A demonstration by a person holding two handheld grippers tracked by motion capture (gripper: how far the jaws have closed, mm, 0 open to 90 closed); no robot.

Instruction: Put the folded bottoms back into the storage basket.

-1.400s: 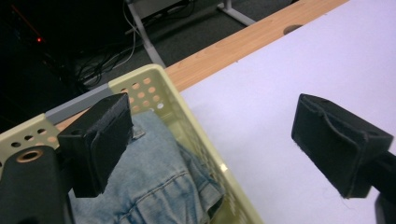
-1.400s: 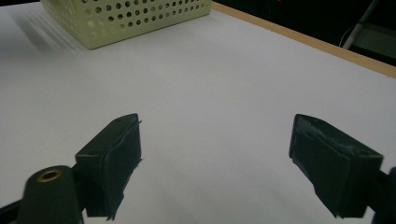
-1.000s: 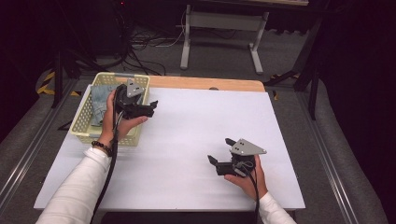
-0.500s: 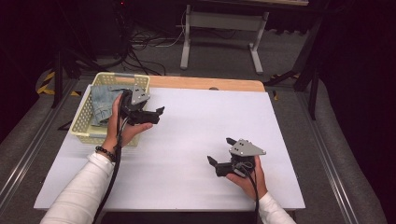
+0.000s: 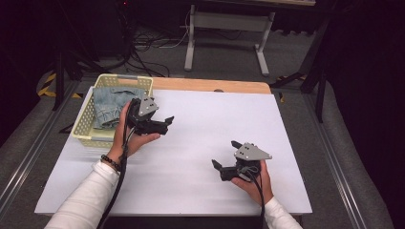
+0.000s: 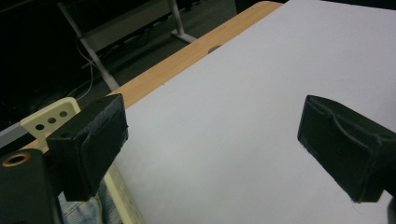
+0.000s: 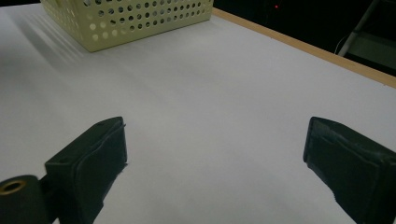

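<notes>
Folded jeans (image 5: 111, 106) in basket (image 5: 86, 128), left gripper (image 5: 162, 124) raised beside, fingers apart.

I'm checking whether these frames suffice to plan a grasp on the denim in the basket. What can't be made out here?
- Denim garment: high view, its right part is hidden by the left tool and hand; what kind of garment it is stays unclear.
- Basket: left gripper view, mostly cut off by the frame edge and a jaw.
- Basket contents: right gripper view, the perforated wall hides them.
- Right tool: both jaws wide apart, nothing between them.
</notes>
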